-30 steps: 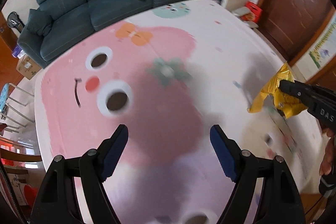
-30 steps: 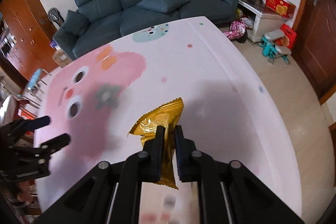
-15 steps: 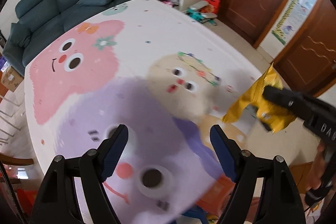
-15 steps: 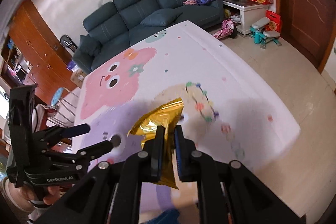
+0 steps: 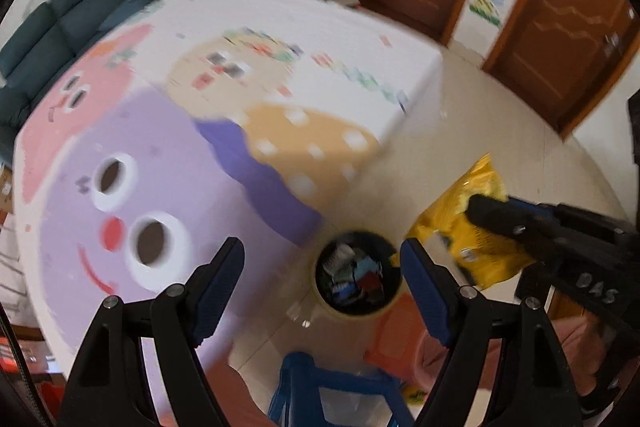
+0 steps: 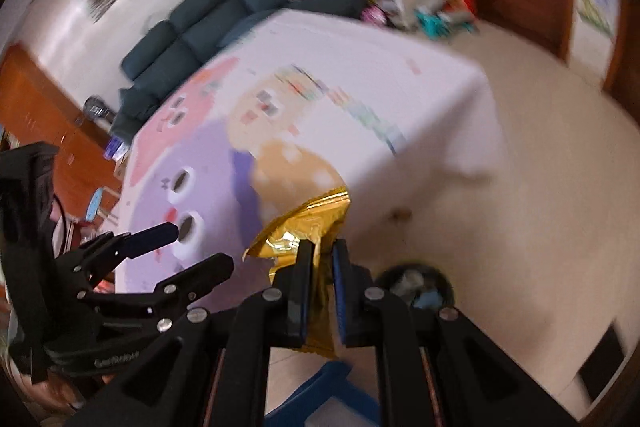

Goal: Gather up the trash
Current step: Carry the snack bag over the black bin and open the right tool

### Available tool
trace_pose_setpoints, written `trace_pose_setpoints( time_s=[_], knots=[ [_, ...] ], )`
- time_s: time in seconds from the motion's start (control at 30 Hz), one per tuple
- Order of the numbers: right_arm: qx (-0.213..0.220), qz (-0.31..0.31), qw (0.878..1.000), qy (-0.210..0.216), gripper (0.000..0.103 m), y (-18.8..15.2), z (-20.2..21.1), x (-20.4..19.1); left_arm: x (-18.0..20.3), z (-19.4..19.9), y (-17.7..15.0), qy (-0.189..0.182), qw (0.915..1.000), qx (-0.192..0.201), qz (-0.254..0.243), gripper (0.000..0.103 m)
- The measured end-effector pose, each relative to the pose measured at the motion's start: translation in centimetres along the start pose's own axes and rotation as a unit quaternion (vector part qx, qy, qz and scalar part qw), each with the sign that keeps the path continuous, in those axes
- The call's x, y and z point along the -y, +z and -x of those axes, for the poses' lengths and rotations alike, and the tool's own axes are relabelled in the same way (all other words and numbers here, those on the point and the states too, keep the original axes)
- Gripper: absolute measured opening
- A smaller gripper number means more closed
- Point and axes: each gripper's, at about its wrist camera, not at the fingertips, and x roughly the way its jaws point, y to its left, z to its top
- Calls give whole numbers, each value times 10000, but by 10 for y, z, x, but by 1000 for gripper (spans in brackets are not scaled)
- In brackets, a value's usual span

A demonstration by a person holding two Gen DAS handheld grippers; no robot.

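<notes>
A crinkled gold snack wrapper [image 6: 308, 227] is pinched between the blue pads of my right gripper [image 6: 320, 255], which is shut on it. In the left wrist view that wrapper [image 5: 464, 227] hangs at the right, just right of and above a round dark trash bin [image 5: 356, 273] on the floor that holds several scraps. The bin [image 6: 416, 285] also shows just right of the right gripper's fingers. My left gripper [image 5: 322, 265] is open and empty, its fingers framing the bin's left side from above. In the right wrist view it [image 6: 192, 247] sits at the left.
A large cartoon play mat [image 5: 180, 131] covers the floor beside the bin, on pale tiles [image 5: 460, 131]. A blue plastic stool [image 5: 320, 395] and an orange one [image 5: 396, 335] stand near the bin. A dark sofa [image 5: 80, 11] and brown doors [image 5: 560, 39] line the room.
Both grippers have swept across the mat from the pink figure to its corner. The trash bin and stools have come into view. The right gripper still holds the wrapper; both views are now blurred.
</notes>
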Motion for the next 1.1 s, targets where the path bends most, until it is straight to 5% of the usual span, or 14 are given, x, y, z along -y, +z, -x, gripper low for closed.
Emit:
trace_pose_setpoints(
  time_s=[0.17,0.33,0.73,1.1],
  knots=[
    [-289,-919,9952,-182,10,-48,-44,61,37,-45,-23,-121,9978,-523,-379,79],
    [-592,-2037,9766,-358,10,-83,-97,129,67,-91,-45,-51,9928,-888,-805,79],
    [-1347,-2477,9573,-636,14,-94,-198,177,64,-153,-66,246,9849,-1496,-839,79],
    [-1708,-2569,9475,-841,22,-97,-238,192,53,-168,-72,380,9826,-1597,-865,79]
  ],
)
